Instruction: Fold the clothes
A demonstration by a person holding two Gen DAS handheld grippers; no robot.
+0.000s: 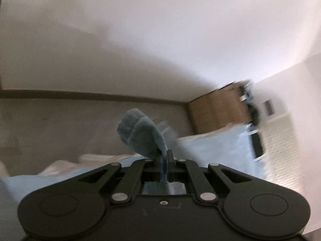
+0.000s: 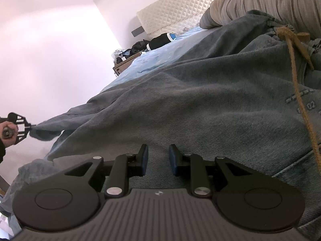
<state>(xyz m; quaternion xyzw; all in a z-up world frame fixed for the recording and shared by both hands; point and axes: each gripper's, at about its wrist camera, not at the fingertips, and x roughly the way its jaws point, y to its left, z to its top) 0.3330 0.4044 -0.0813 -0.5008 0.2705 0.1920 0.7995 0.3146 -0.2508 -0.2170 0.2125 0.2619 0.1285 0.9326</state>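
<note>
Your left gripper pinches a corner of the jeans, most of it blurred. Your right gripper, fingers parted and holding nothing, rests on the jeans spread across the bed; stitching reads "02".

Two wrist views, low over the bed

Left looks up toward the wall; right skims the jeans; both share the bedside table.
</note>
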